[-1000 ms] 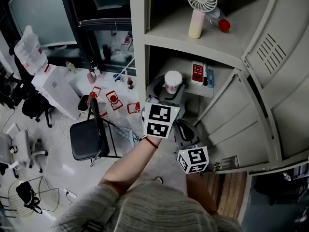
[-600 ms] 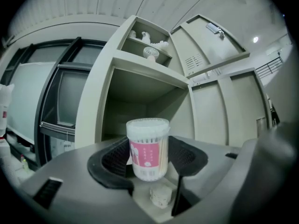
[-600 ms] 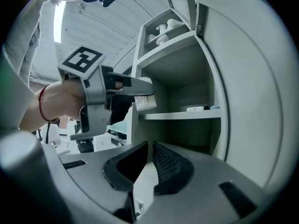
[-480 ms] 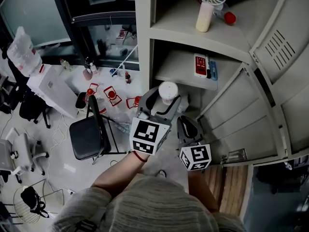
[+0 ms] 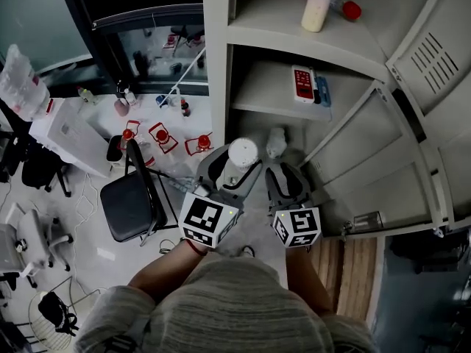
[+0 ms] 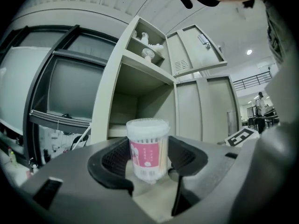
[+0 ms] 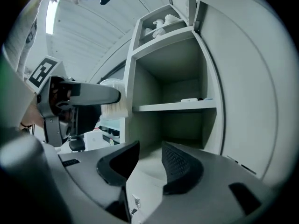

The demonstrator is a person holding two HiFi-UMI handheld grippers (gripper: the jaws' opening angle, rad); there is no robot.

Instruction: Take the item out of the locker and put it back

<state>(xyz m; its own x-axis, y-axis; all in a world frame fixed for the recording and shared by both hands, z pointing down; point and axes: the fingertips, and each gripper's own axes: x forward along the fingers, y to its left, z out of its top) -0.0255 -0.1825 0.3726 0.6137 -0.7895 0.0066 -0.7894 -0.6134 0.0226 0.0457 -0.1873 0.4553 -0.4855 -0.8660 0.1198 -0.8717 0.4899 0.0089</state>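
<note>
A cotton swab tub [image 5: 243, 153] with a white lid and pink label [image 6: 147, 148] stands upright between the jaws of my left gripper [image 5: 235, 165], which is shut on it in front of the open locker [image 5: 217, 65]. In the left gripper view the pads [image 6: 112, 160] flank the tub. My right gripper [image 5: 284, 175] is beside it to the right, pointing into the lower compartment. Its jaws have just been opening and nothing is between them [image 7: 147, 160]. The right gripper view also catches the tub [image 7: 114, 107] at the left.
A red device [image 5: 302, 84] lies on the middle shelf; a hand fan [image 5: 316, 2] and a red-capped bottle [image 5: 352, 9] are on the upper shelf. A small whitish object [image 5: 276, 142] sits ahead of the right gripper. The locker door [image 5: 412, 123] is swung right. A black chair [image 5: 132, 204] stands left.
The left gripper has moved down and to the left with the tub, away from the shelves. The right gripper's jaws have opened while it stayed in place.
</note>
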